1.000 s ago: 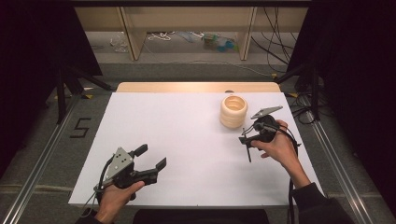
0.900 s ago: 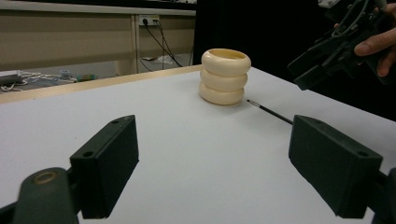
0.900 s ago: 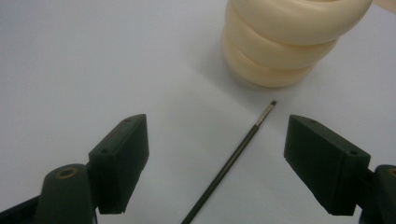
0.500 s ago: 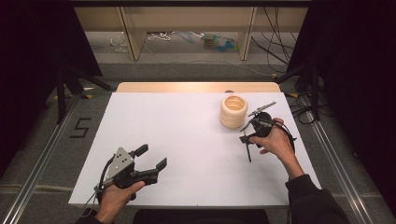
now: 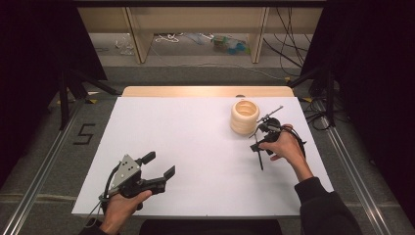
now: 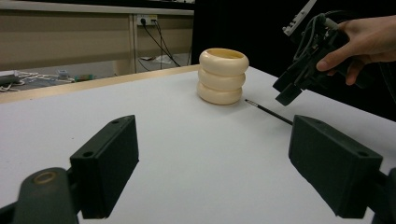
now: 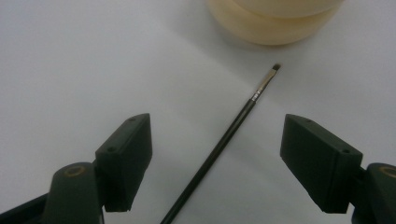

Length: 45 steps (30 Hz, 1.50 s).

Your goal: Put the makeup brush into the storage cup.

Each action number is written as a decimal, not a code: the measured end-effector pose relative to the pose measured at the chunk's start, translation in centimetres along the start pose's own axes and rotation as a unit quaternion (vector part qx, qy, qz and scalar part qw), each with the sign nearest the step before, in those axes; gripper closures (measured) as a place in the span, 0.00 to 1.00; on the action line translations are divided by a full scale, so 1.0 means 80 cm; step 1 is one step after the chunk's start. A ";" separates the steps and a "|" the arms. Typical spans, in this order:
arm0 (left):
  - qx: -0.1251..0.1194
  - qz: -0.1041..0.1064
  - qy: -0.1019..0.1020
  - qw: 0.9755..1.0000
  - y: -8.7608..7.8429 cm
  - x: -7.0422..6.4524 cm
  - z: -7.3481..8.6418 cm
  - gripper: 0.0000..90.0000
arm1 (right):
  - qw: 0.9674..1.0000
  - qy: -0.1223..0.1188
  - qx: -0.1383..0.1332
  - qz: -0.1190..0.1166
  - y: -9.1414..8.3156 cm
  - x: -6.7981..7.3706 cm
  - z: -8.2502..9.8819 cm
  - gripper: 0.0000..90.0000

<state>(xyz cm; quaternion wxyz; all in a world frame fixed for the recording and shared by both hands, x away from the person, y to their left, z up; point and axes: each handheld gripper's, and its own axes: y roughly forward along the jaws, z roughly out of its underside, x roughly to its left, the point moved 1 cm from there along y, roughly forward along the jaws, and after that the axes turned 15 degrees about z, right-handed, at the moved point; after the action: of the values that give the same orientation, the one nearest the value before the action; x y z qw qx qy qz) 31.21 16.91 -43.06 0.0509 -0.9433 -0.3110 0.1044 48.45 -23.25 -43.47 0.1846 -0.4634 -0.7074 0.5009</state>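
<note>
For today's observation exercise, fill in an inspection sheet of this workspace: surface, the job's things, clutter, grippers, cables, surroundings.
Surface: white table top, bare, with a wooden strip along its far edge.
Job's things: thin black brush lying flat, tip toward the cream ribbed holder, which stands upright apart from it.
Clutter: nothing seen on the table.
Grippers: right hand-held gripper open, jaws either side of the brush, not touching it; left hand-held gripper open, holding nothing.
Cables: one trails from each gripper; more lie on the floor behind.
Surroundings: dark curtains, wooden frame, floor marking "5".
</note>
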 end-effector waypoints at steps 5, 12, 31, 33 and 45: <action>0.000 0.001 0.000 1.000 0.000 0.000 0.000 0.18 | 1.000 -0.003 0.008 0.005 0.002 -0.001 0.001 0.31; 0.000 0.001 -0.001 1.000 0.000 0.000 0.000 0.18 | 1.000 -0.010 0.022 0.004 0.009 -0.002 0.001 0.33; -0.002 0.001 -0.001 1.000 -0.001 0.001 -0.001 0.18 | 0.998 -0.028 0.053 0.008 0.026 0.000 0.004 0.43; -0.002 0.000 -0.001 1.000 -0.001 0.001 -0.001 0.18 | 0.998 -0.022 0.066 0.003 0.026 0.001 0.004 0.44; -0.003 0.002 -0.001 1.000 -0.001 0.001 -0.001 0.18 | 0.996 -0.022 0.086 -0.012 0.028 0.003 0.007 0.56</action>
<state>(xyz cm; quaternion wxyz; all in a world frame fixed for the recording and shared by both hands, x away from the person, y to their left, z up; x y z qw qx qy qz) 31.23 17.03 -42.96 0.0479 -0.9439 -0.3098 0.1041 48.97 -23.24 -45.70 0.2140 -0.4259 -0.6710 0.5680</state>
